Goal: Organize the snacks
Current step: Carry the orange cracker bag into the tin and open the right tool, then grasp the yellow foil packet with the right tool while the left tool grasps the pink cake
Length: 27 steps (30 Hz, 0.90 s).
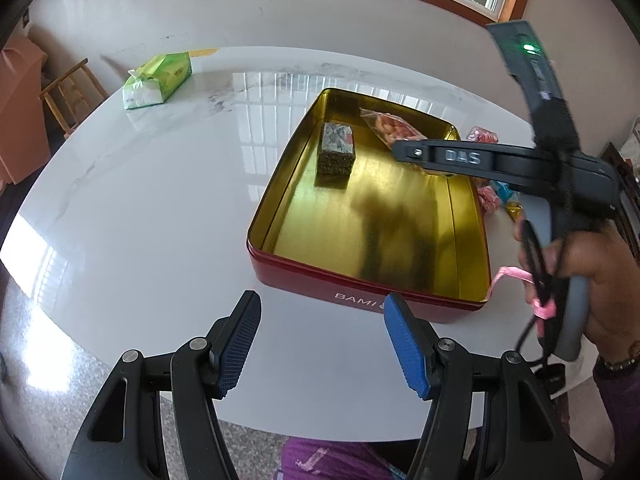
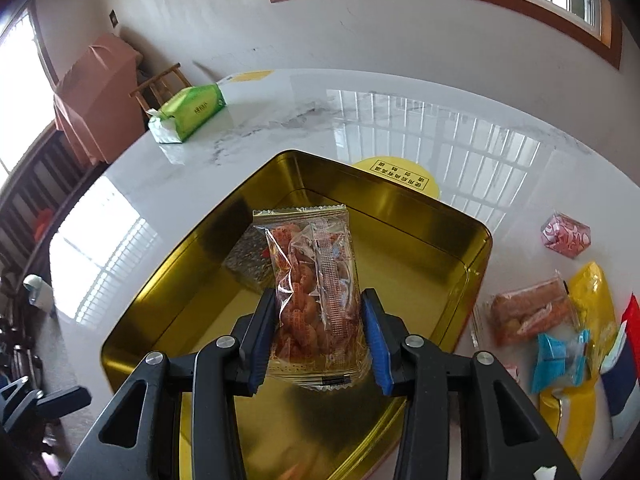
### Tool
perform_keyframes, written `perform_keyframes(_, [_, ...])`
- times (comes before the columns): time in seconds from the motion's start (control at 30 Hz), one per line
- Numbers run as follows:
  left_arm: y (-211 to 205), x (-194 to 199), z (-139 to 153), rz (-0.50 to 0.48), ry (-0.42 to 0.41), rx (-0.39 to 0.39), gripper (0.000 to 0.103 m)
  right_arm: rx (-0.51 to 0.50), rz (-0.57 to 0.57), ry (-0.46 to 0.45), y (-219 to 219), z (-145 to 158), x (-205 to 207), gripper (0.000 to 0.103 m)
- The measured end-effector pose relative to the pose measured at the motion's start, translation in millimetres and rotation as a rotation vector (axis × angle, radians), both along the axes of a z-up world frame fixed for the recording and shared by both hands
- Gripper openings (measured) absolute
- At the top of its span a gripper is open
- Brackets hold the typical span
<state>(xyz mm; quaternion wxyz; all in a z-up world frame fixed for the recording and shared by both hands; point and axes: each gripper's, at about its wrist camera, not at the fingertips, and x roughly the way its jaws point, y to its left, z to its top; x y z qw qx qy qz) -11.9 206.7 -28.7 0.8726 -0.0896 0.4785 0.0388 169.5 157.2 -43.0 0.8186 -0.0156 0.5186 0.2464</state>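
Observation:
A red tin with a gold inside (image 1: 280, 276) (image 2: 476, 276) sits on the white table. A dark wrapped snack block (image 1: 335, 149) (image 2: 248, 264) lies in its far left part. My right gripper (image 2: 318, 324) is shut on a clear packet of orange snacks (image 2: 316, 292) and holds it above the tin; the packet shows in the left wrist view (image 1: 394, 128) at the right gripper's tip. My left gripper (image 1: 320, 344) is open and empty, just in front of the tin's near wall.
Several loose snacks lie right of the tin: a pink packet (image 2: 566, 235), a clear orange packet (image 2: 528, 312), a blue one (image 2: 558, 356), a yellow bag (image 2: 592, 304). A green tissue pack (image 1: 158, 80) (image 2: 188, 118) sits far left. A yellow sticker (image 2: 400, 174) lies behind the tin.

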Motion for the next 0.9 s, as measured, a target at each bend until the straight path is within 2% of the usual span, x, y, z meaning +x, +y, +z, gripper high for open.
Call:
perform_keyframes(0.23, [0, 2, -3, -0.005, 0.011, -0.003, 0.065, 0.034, -0.037, -0.005, -15, 7, -2, 0.047])
perform_keyframes(0.3, [0, 3, -4, -0.004, 0.013, -0.005, 0.065, 0.072, -0.073, -0.02, -34, 18, -10, 0.054])
perform_keyframes(0.37, [0, 3, -4, -0.003, 0.015, -0.006, 0.065, 0.09, -0.122, -0.046, -55, 27, -21, 0.071])
perform_keyframes(0.4, [-1, 4, -3, -0.004, 0.014, -0.006, 0.065, 0.094, -0.15, -0.072, -70, 33, -30, 0.074])
perform_keyframes(0.5, [-2, 3, -1, -0.006, 0.008, -0.006, 0.065, 0.053, -0.213, -0.124, -109, 43, -53, 0.085])
perform_keyframes(0.53, [-3, 3, -1, -0.009, 0.004, -0.005, 0.065, 0.006, -0.234, -0.137, -127, 43, -63, 0.088])
perform_keyframes(0.6, [-5, 3, 0, -0.014, 0.001, -0.004, 0.065, -0.075, -0.27, -0.138, -154, 39, -72, 0.089])
perform_keyframes(0.67, [-7, 3, -1, -0.021, 0.002, -0.01, 0.065, -0.124, -0.279, -0.097, -174, 27, -74, 0.089])
perform_keyframes(0.8, [-17, 5, -5, -0.045, 0.019, -0.025, 0.065, -0.139, -0.295, -0.038, -199, 10, -70, 0.089])
perform_keyframes(0.9, [-25, 5, -8, -0.062, 0.028, -0.022, 0.065, -0.165, -0.269, -0.026, -195, -1, -60, 0.089])
